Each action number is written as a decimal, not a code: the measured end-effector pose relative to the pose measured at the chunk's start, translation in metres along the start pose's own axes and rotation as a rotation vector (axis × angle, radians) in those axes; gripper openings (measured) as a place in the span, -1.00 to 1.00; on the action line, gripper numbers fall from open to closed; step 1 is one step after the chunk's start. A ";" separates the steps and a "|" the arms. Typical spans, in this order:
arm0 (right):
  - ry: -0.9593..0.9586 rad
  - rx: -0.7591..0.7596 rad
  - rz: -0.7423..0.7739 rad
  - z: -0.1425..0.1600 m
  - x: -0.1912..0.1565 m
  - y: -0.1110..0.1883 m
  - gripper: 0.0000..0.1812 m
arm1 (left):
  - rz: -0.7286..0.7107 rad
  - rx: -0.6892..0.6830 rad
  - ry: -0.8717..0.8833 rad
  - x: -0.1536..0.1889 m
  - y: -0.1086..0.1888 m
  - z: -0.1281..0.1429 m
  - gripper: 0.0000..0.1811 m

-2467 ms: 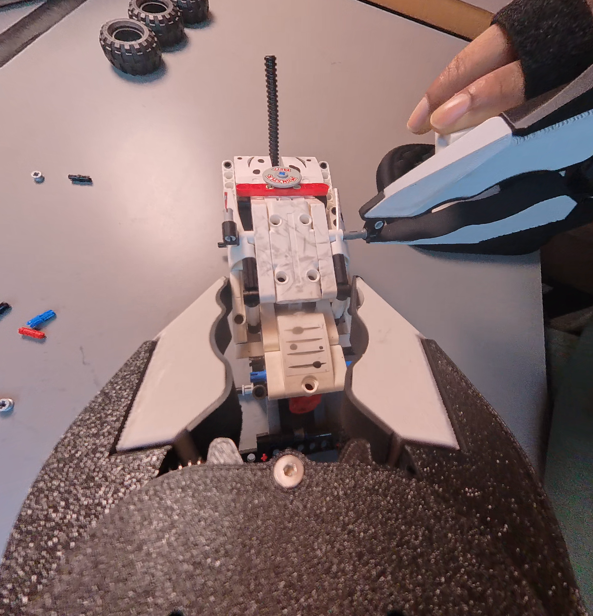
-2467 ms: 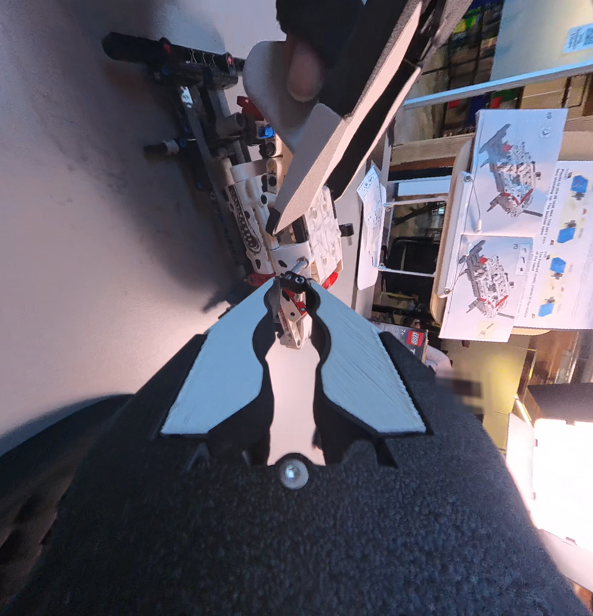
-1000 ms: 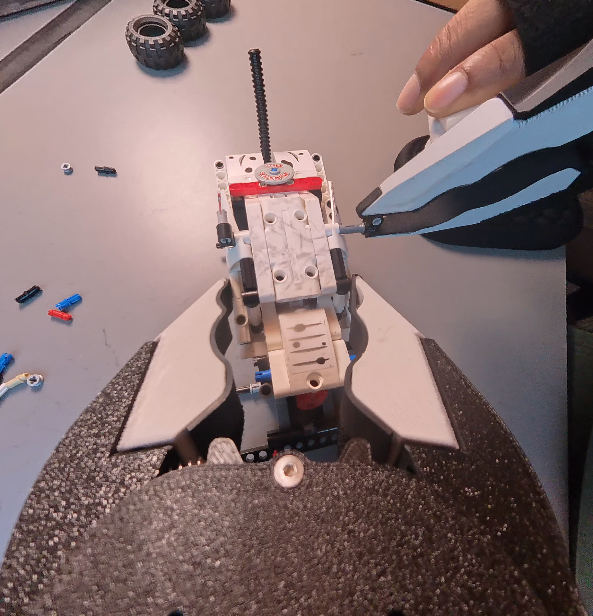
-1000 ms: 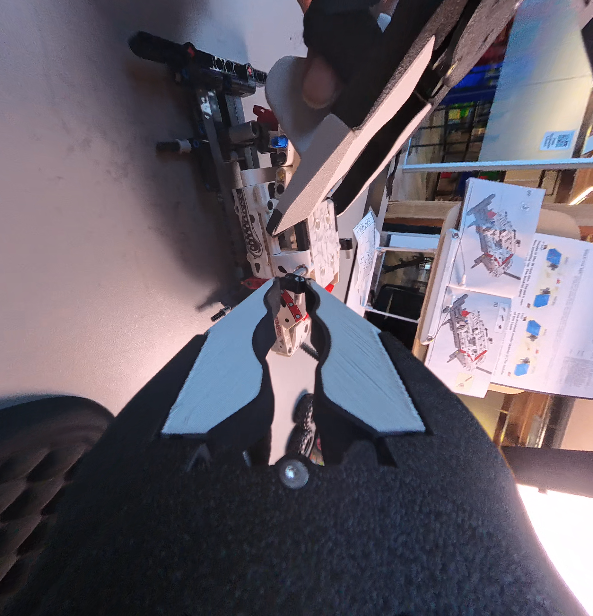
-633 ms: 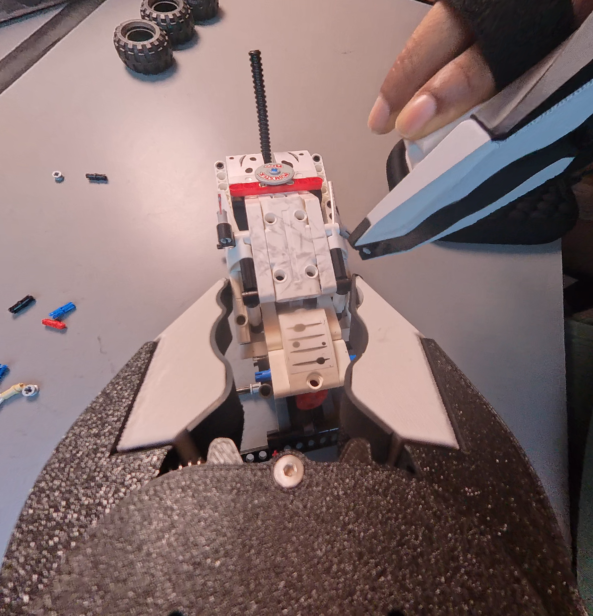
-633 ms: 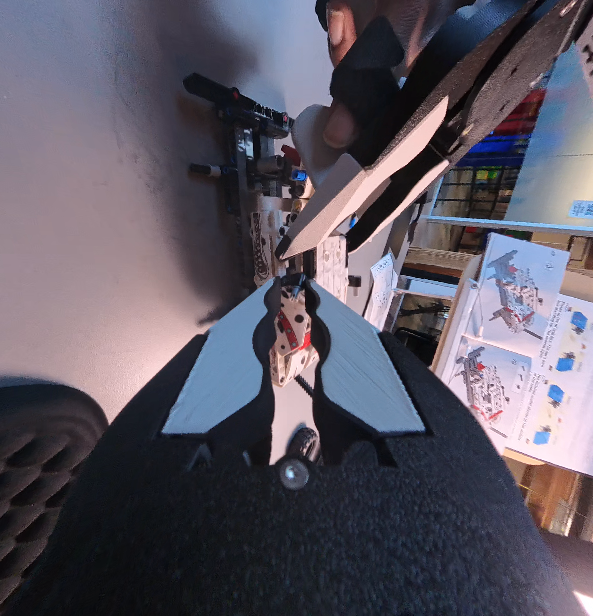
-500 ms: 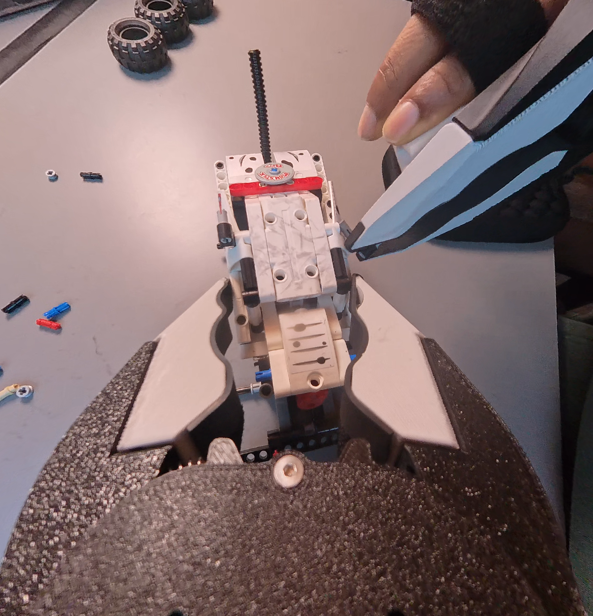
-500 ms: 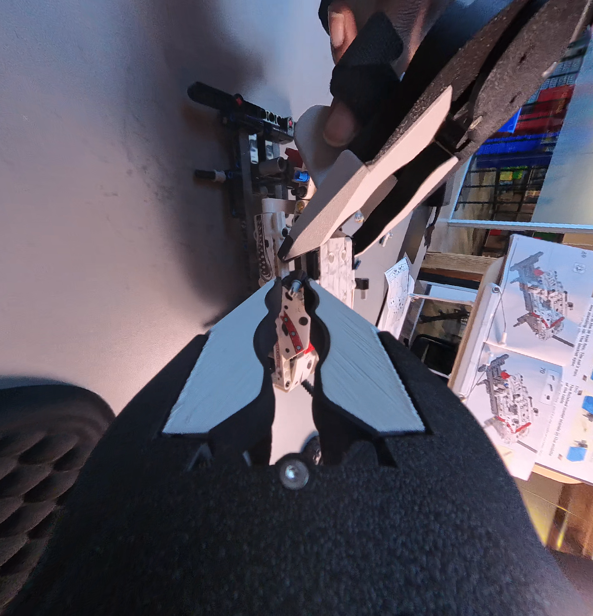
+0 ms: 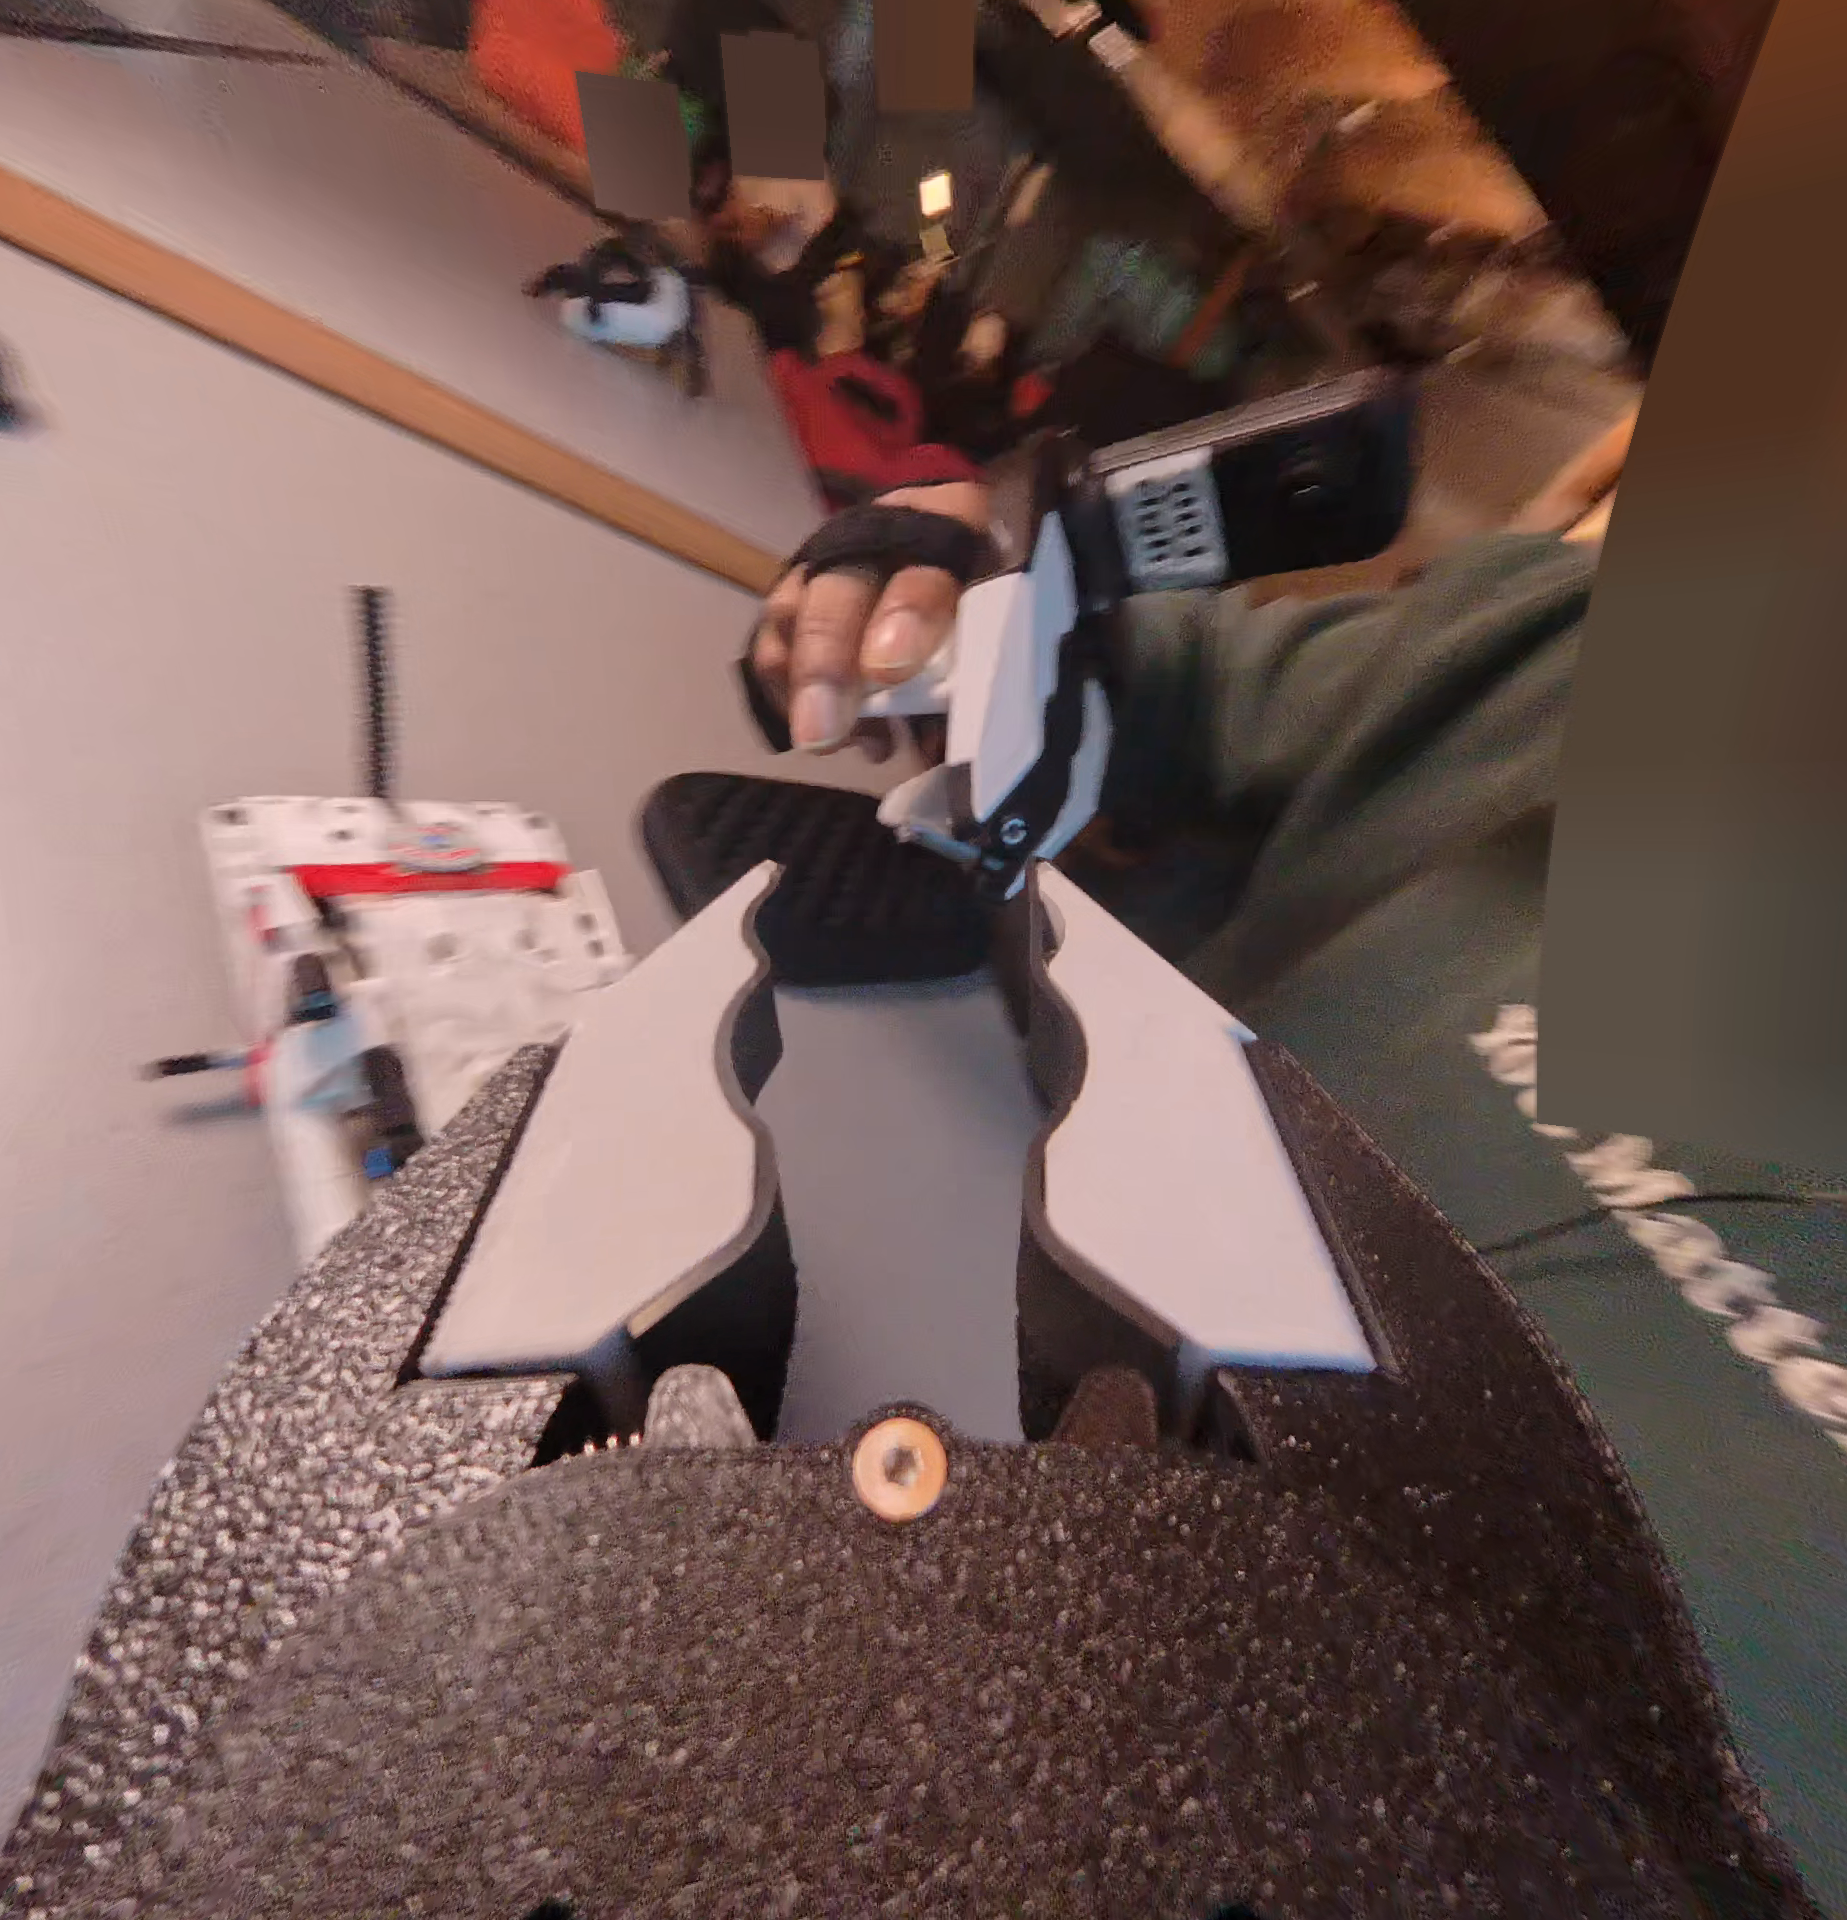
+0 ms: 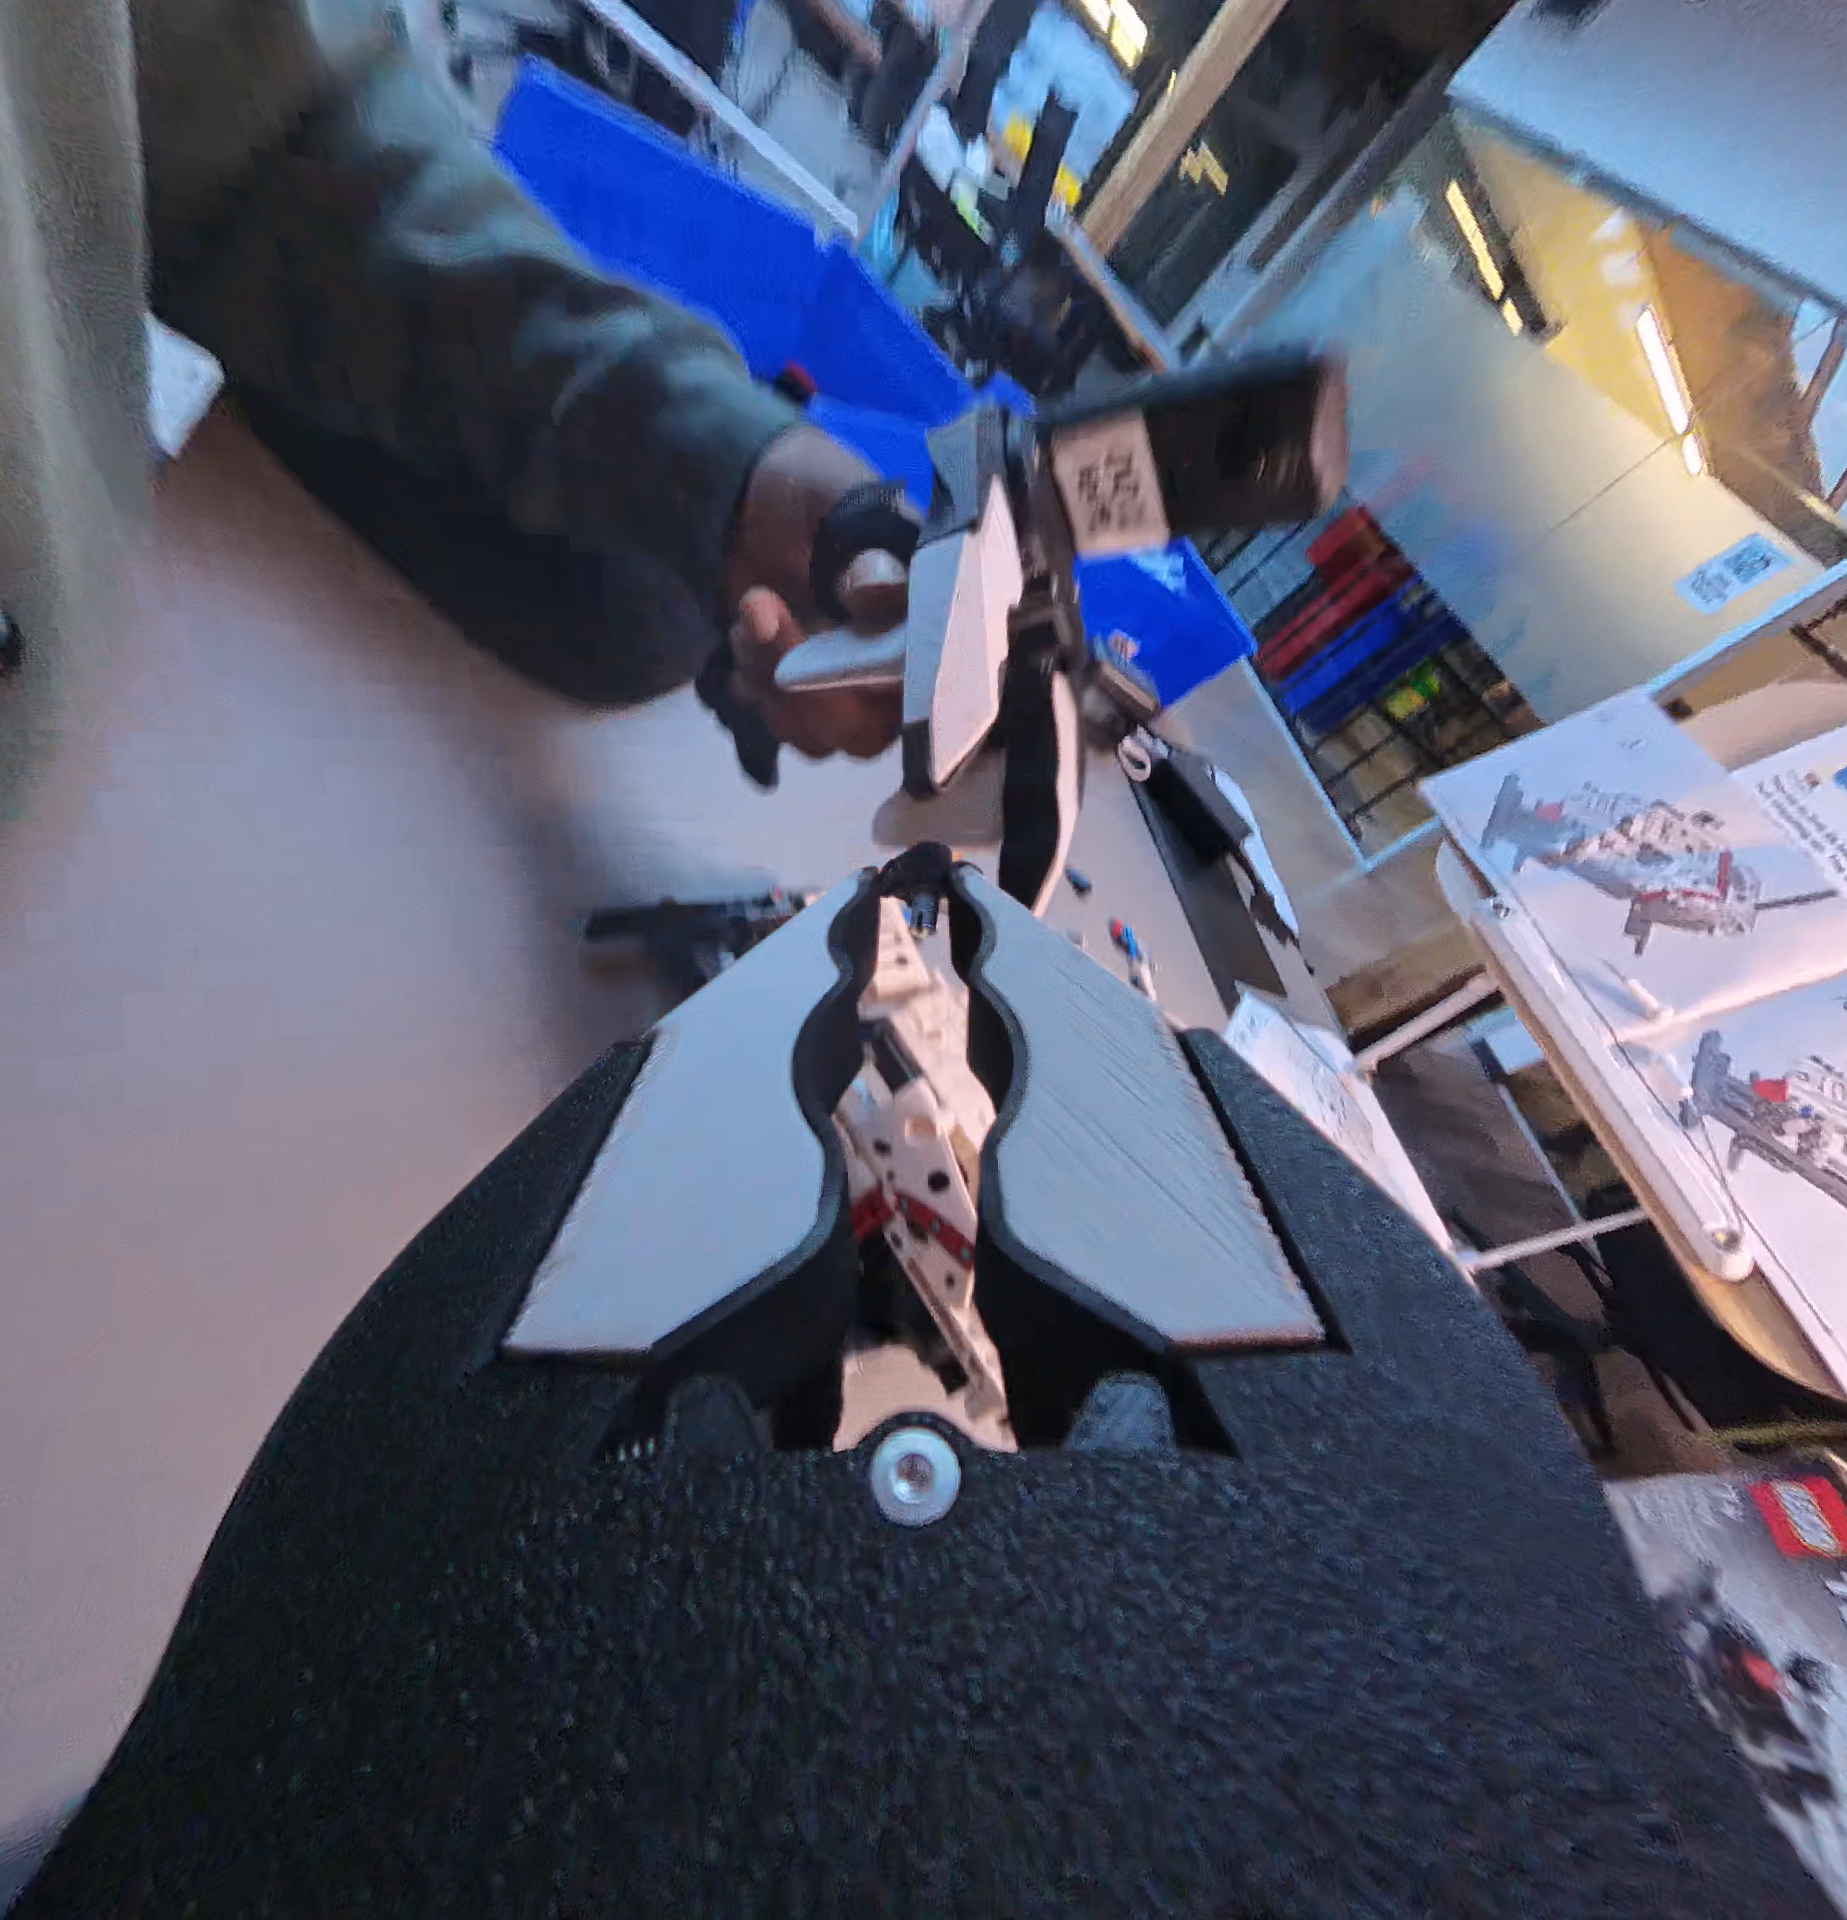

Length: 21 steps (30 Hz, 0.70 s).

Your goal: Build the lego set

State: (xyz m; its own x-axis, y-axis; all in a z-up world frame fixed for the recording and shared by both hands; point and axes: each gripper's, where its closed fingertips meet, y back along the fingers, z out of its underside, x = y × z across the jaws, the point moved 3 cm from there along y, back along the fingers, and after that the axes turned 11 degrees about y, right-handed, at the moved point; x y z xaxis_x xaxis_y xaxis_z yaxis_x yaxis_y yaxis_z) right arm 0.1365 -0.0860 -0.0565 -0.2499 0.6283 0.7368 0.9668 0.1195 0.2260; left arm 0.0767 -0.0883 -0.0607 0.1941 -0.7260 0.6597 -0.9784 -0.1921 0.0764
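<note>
the left tongs (image 9: 903,909) are released, with a wide gap between the two fingers and only bare grey tabletop (image 9: 119,675) seen through it. the white lego car (image 9: 399,956) with a red strip lies on the tabletop, to the left of these tongs and not touched by them; a thin black rod stands up from its far end. the picture is blurred there.

the right tongs (image 10: 917,881) are clenched on a small lego part (image 10: 914,1132), white with red marks, which sits along the gap between the fingers; its tip with a small pin shows at the fingertips. in the left wrist view these right tongs (image 9: 986,847) are above the tabletop edge, held by a hand (image 9: 857,634) in a black fingerless glove.

an open instruction booklet (image 10: 1667,914) stands at the right, and loose small pieces (image 10: 1127,940) lie on the tabletop. no container is clear to see.
</note>
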 end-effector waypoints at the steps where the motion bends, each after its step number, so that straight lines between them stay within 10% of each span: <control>1: -0.025 0.053 0.010 -0.011 0.003 0.001 -0.87 | 0.141 0.017 0.062 0.014 -0.001 -0.001 -0.54; 7: -0.174 0.277 -0.016 -0.050 0.012 0.010 -0.86 | 0.483 0.092 0.178 0.050 -0.005 -0.008 -0.73; 21: -0.220 0.193 0.035 -0.037 0.019 0.003 -0.84 | 0.470 0.212 0.286 0.039 -0.006 -0.013 -0.94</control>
State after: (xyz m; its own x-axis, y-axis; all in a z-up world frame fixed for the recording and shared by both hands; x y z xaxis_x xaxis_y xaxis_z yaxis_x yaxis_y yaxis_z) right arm 0.1328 -0.1026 -0.0184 -0.2186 0.7836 0.5816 0.9723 0.2256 0.0616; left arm 0.0892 -0.1065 -0.0260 -0.3129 -0.5639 0.7643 -0.9135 -0.0416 -0.4047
